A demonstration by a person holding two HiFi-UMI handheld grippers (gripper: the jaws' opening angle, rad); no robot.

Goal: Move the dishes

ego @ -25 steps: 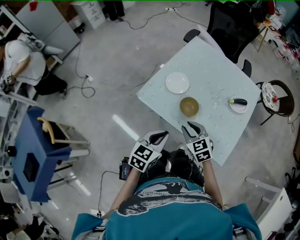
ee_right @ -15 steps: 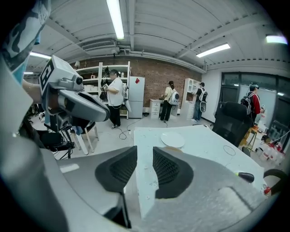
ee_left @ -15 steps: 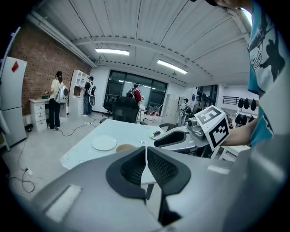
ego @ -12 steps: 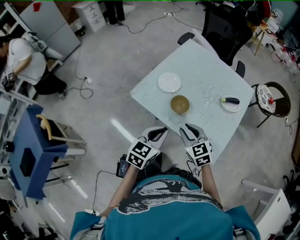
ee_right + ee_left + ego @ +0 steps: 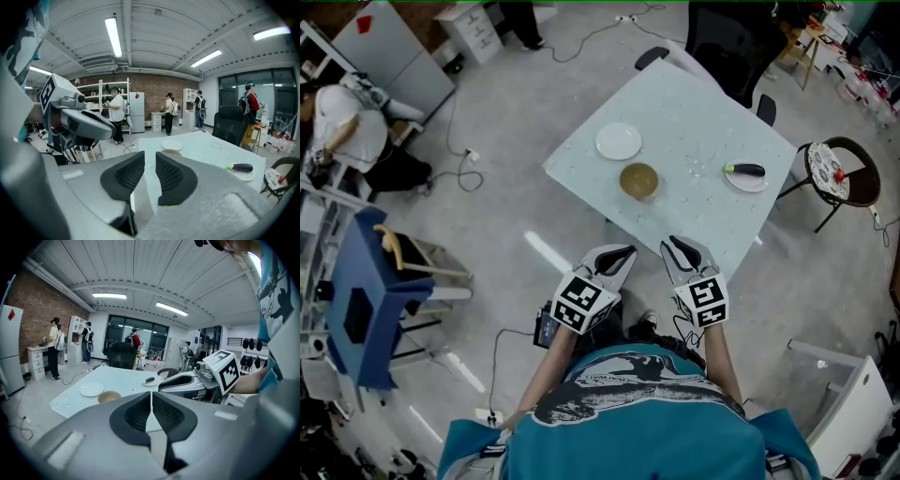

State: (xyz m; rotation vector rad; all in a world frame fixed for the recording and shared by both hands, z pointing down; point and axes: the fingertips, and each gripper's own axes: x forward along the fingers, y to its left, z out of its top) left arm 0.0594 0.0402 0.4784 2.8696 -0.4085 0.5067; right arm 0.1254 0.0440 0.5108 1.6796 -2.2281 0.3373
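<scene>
Presently both grippers hover short of the table's [image 5: 694, 108] near edge, empty: the left gripper [image 5: 617, 255] has its jaws pressed together, the right gripper [image 5: 680, 249] has them barely parted. On the table, the brown bowl [image 5: 638, 179] sits nearest, the white plate [image 5: 619, 142] just beyond and the small plate [image 5: 747, 177] near the right corner. Recommended: widen the jaws before reaching and pinch the bowl's rim. The near edge looks unobstructed, while a black chair [image 5: 727, 37] crowds the far side.

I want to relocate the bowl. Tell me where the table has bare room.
Bare: the far table corner by the black chair, and the near stretch between the brown bowl and the eggplant plate. Crowded: around the white plate and bowl, which sit close together.
</scene>
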